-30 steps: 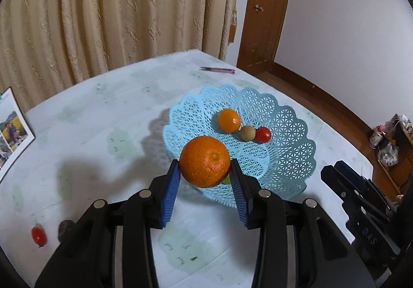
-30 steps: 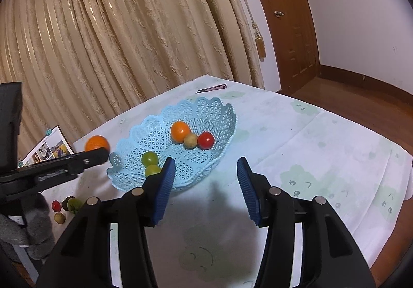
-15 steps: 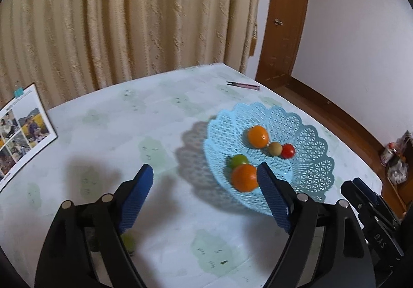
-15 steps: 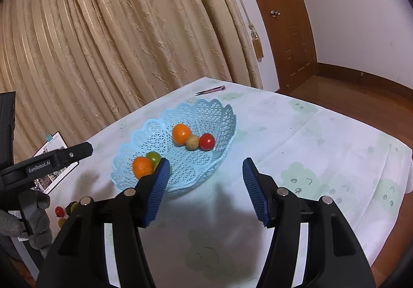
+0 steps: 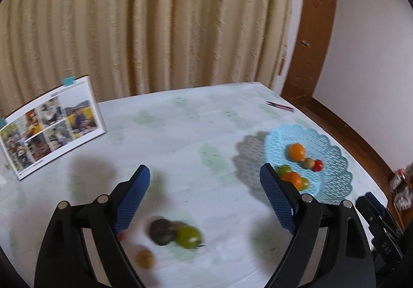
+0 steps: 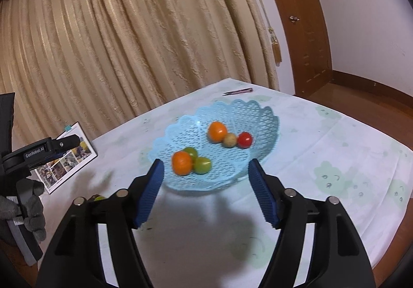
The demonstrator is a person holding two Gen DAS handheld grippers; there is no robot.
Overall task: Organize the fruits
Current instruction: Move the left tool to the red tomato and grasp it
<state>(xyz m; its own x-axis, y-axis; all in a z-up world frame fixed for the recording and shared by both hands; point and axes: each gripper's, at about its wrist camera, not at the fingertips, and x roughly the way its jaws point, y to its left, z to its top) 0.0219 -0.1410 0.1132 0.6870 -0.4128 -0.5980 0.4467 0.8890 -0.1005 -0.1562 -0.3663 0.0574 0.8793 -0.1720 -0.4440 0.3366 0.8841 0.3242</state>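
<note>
A light blue lattice basket (image 6: 260, 117) (image 5: 335, 158) holds two oranges (image 6: 182, 162) (image 6: 217, 131), two green fruits (image 6: 202, 164), a tan fruit (image 6: 229, 140) and a red tomato (image 6: 244, 139). My left gripper (image 5: 204, 200) is open and empty, above loose fruit on the table: a dark fruit (image 5: 161, 231), a green fruit (image 5: 188, 236), a small brown fruit (image 5: 144, 258), and a red one partly hidden behind the left finger. My right gripper (image 6: 206, 192) is open and empty, just in front of the basket.
A photo calendar (image 5: 51, 122) stands at the table's left. A pen (image 5: 280, 106) lies at the far edge near the door. Curtains hang behind the table. The right gripper's body (image 5: 382, 226) shows at the lower right of the left wrist view.
The left gripper opened and dropped the big orange into the basket, then swung back left over the loose fruit. The right gripper rose slightly and stayed open.
</note>
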